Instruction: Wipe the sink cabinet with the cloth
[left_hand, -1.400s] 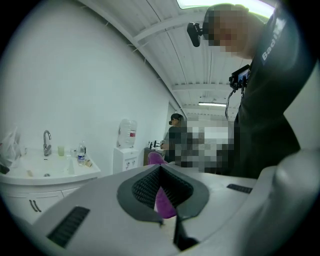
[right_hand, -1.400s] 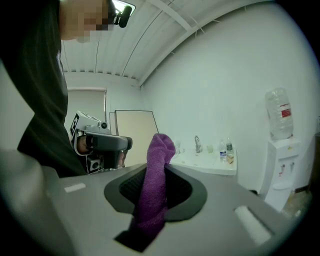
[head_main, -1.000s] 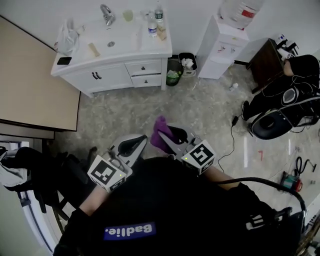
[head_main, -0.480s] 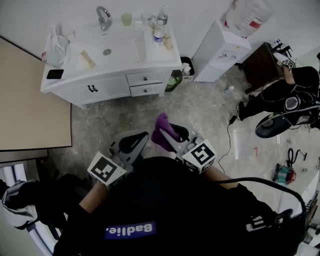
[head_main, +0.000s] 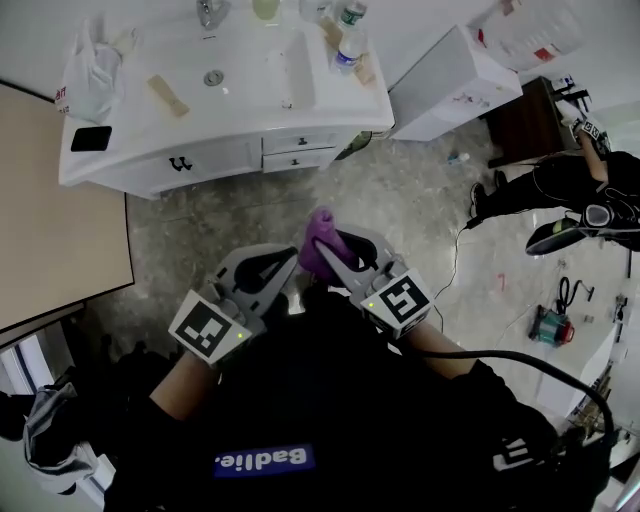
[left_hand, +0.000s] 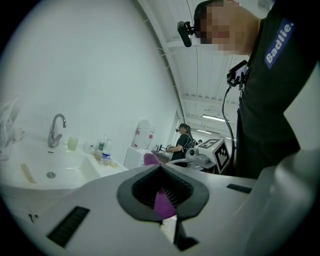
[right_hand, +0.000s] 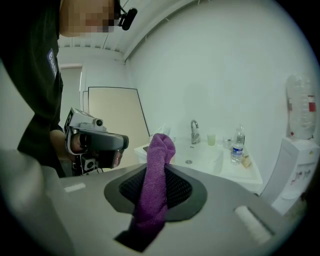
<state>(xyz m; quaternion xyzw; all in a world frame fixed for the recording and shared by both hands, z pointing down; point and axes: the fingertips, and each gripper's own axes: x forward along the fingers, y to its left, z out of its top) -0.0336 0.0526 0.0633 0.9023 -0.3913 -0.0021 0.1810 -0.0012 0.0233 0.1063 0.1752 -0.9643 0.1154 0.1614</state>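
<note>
The purple cloth (head_main: 321, 238) stands up in the middle of the head view, pinched between the closed jaws of the right gripper (head_main: 330, 258). The left gripper (head_main: 283, 268) is just beside it, jaws together, with only a purple sliver showing in their slit. The white sink cabinet (head_main: 215, 160) stands well apart, at the upper left.
</note>
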